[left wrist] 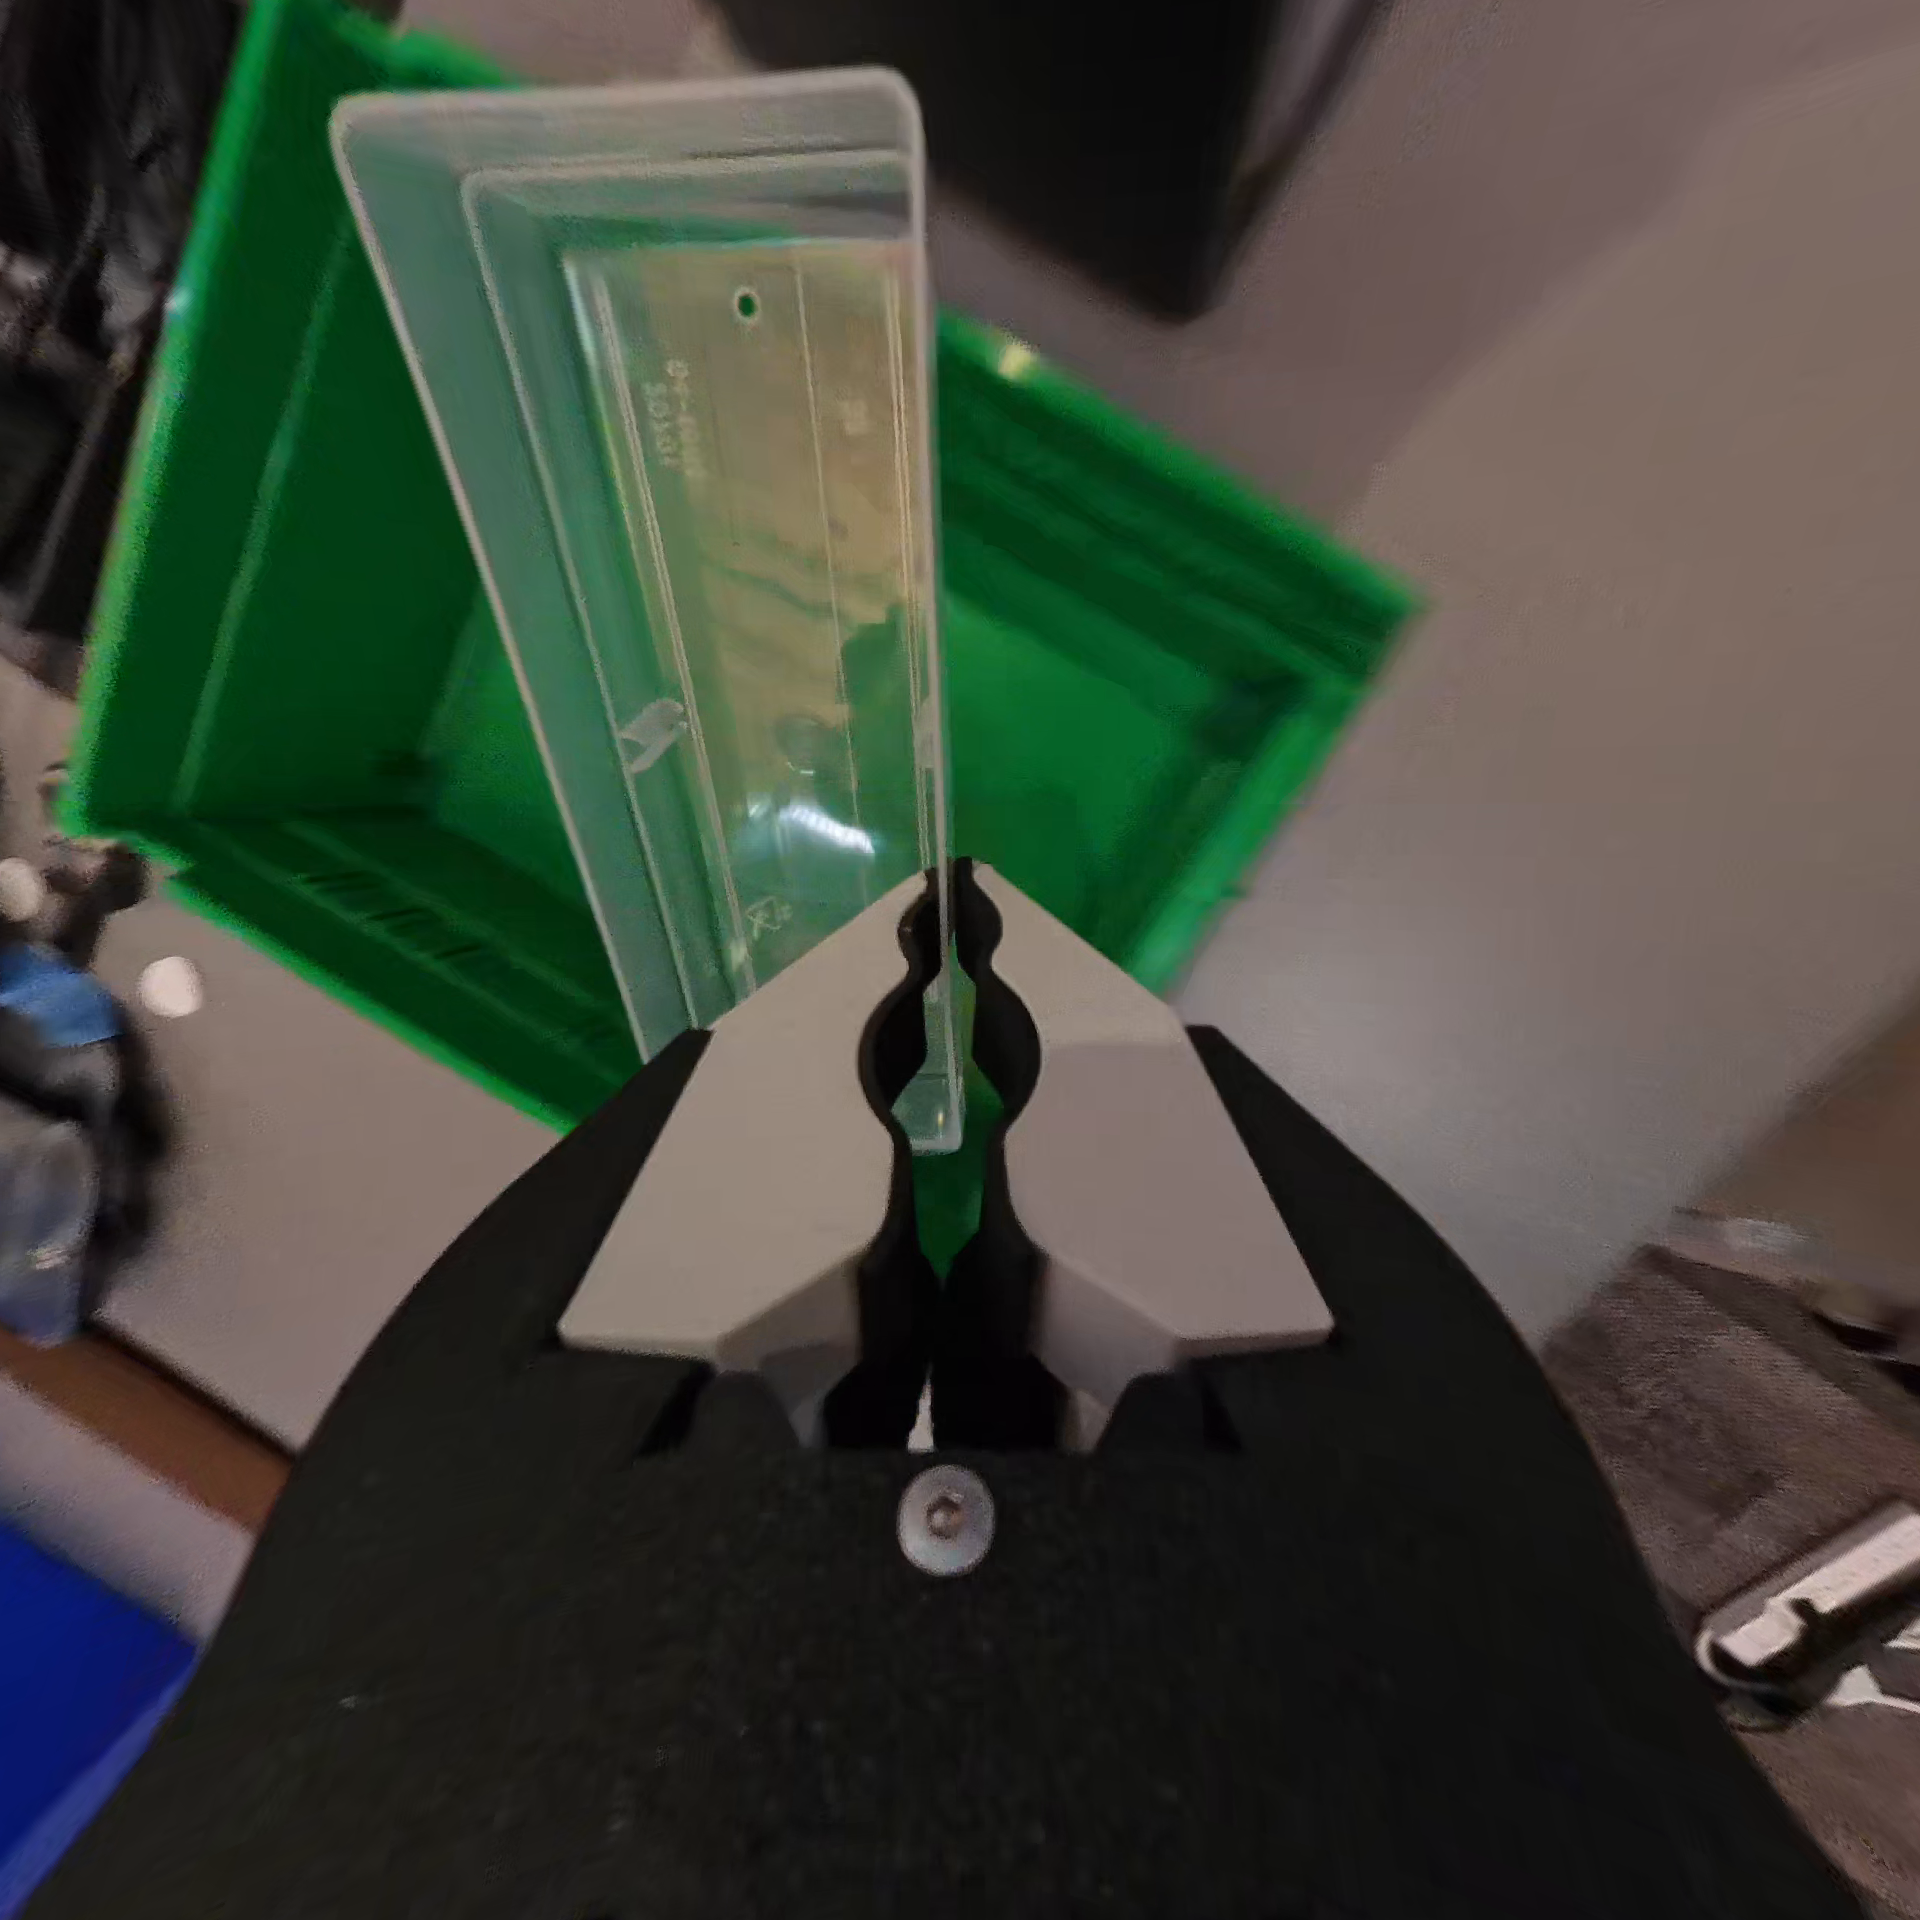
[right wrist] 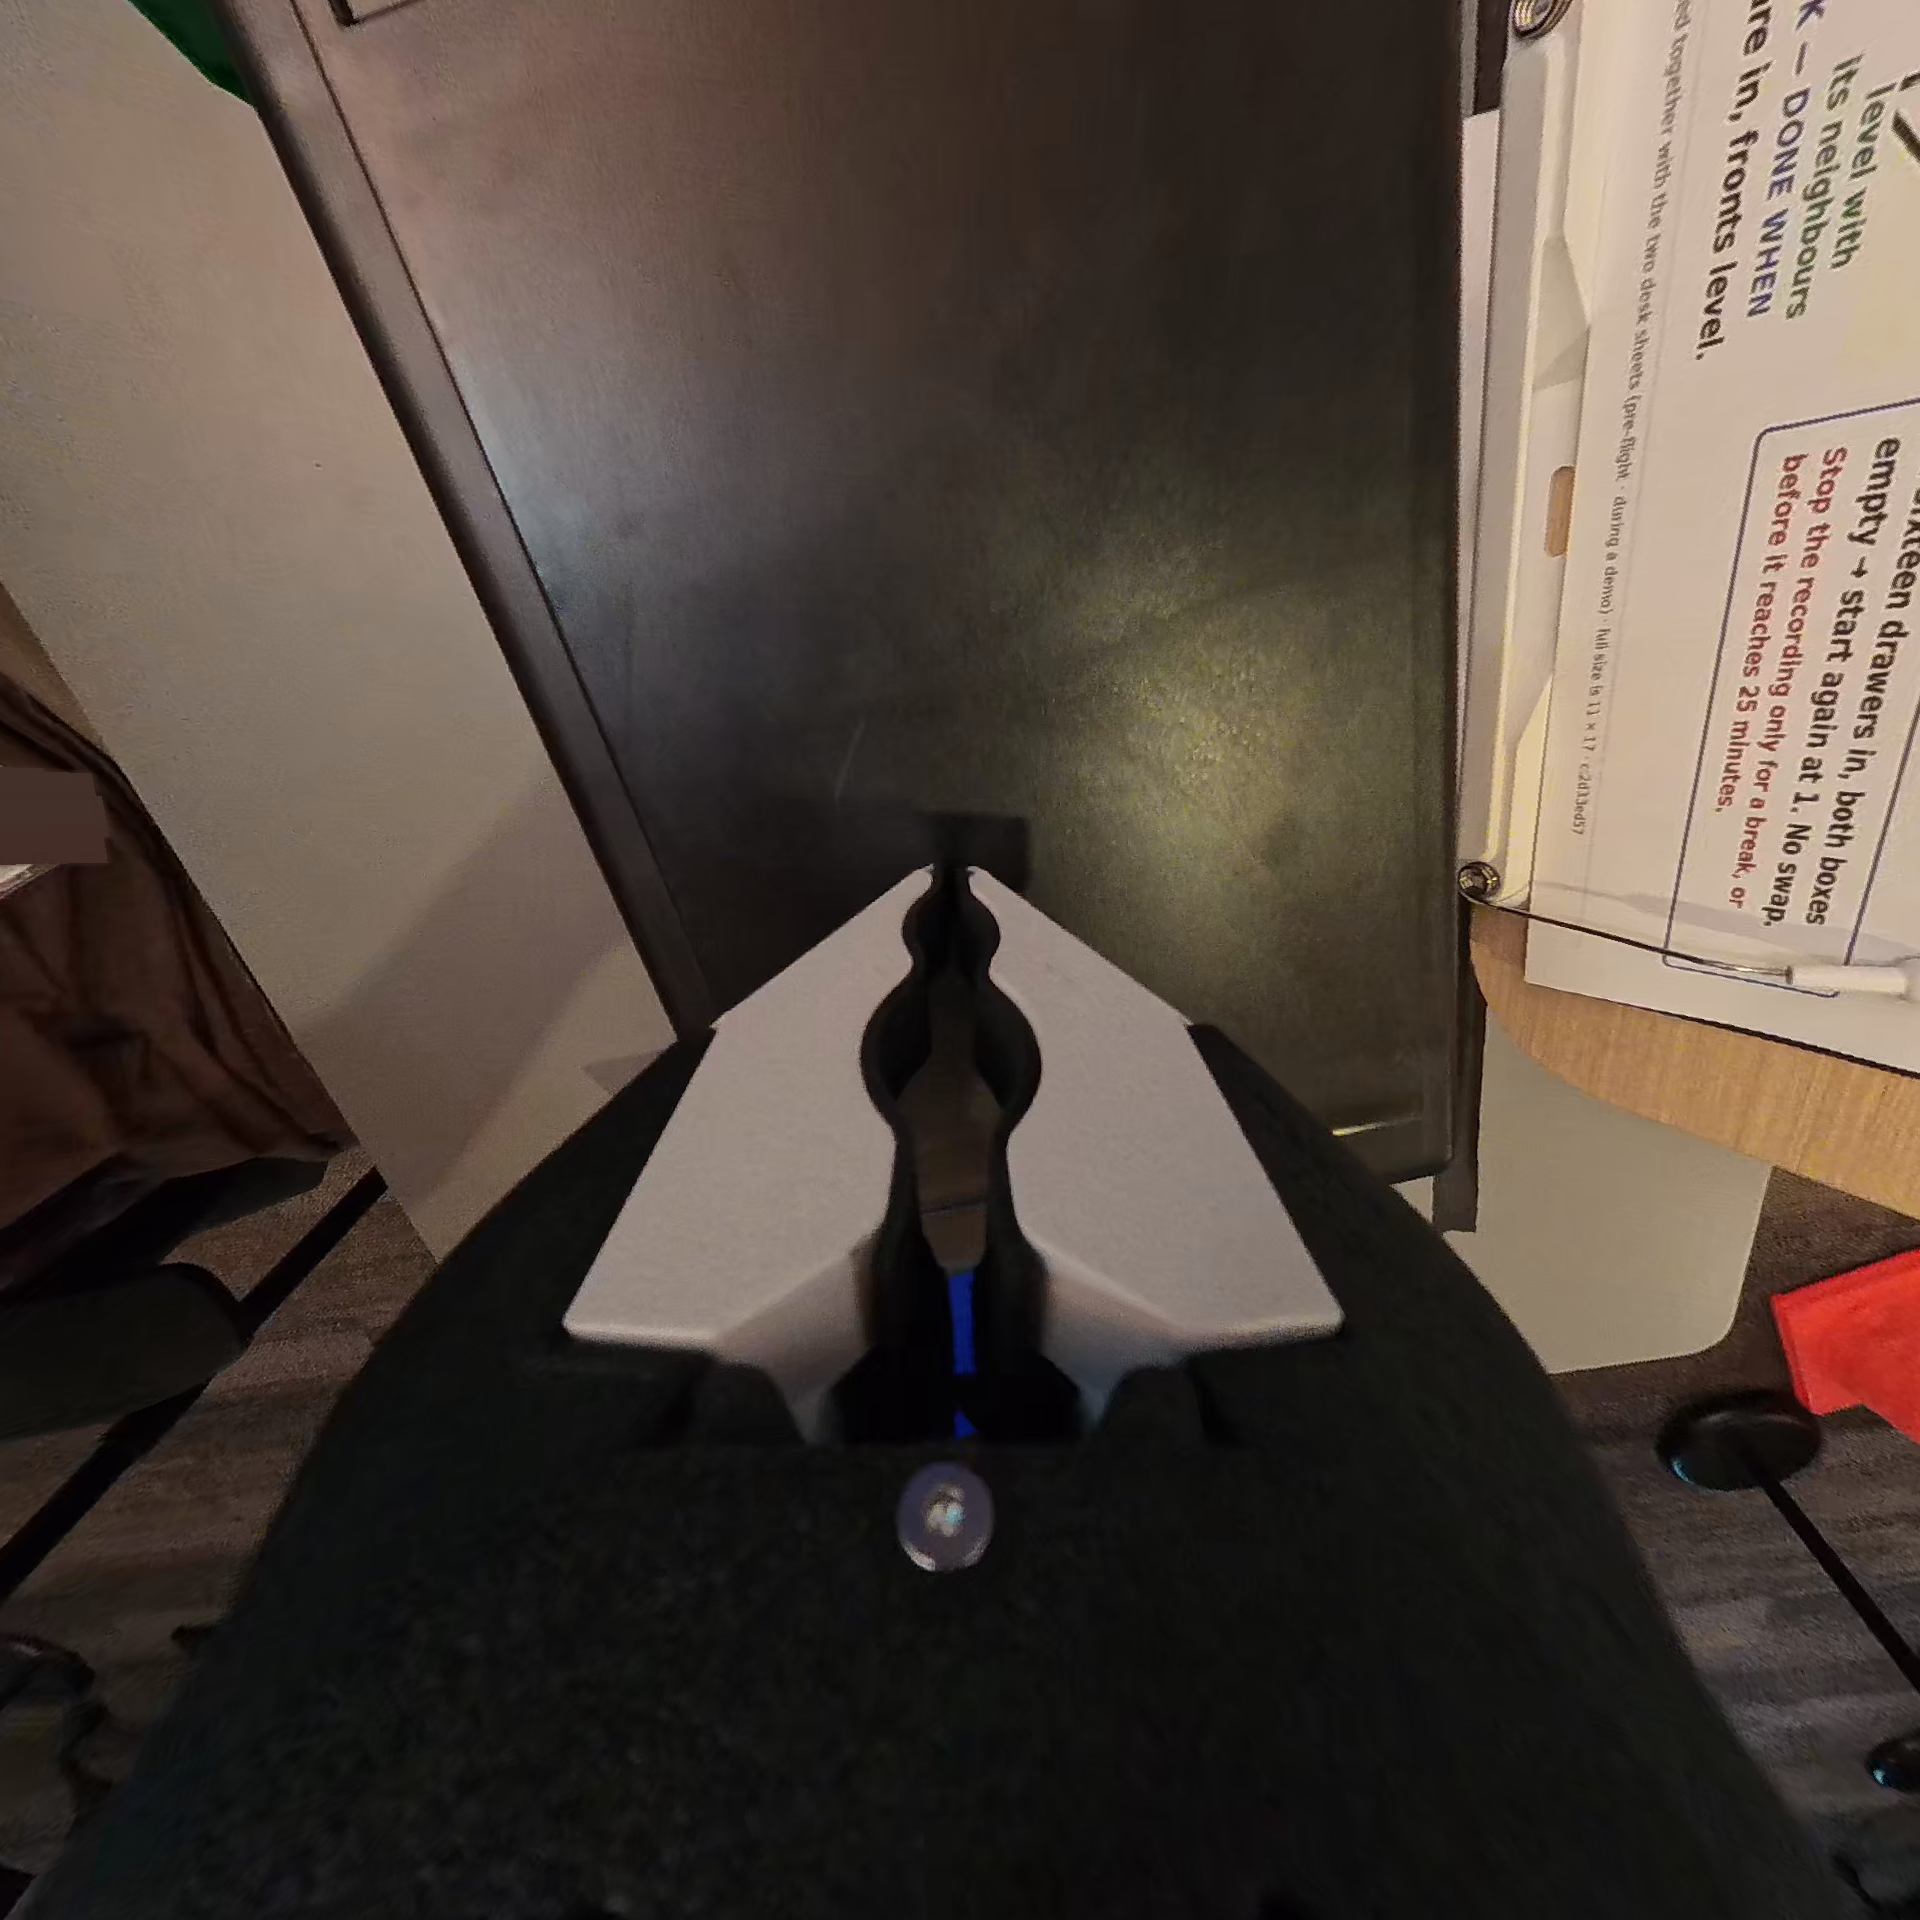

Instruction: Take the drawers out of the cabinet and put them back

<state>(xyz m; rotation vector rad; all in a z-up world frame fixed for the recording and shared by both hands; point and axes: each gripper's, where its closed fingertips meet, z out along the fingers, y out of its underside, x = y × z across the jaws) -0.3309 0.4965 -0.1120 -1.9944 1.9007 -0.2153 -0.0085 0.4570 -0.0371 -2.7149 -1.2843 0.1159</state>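
My left gripper [left wrist: 948, 873] is shut on the thin side wall of a clear plastic drawer [left wrist: 665, 436]. It holds the drawer tilted, its open side to the left, above a green bin [left wrist: 281, 582]. The drawer looks empty. In the right wrist view, the black cabinet [right wrist: 935, 468] fills the middle as a plain dark panel; no drawers show. My right gripper [right wrist: 951, 873] is shut with its tips against this panel. A thin dark tab [right wrist: 971, 831] of the cabinet runs between its jaws.
The green bin stands on a pale tabletop [left wrist: 1558, 520]. A blue bin corner [left wrist: 73, 1704] is at the lower left. Printed sheets on a clipboard [right wrist: 1704, 520] lie right of the cabinet on a wooden edge. A red object [right wrist: 1860, 1340] sits lower right above carpeted floor.
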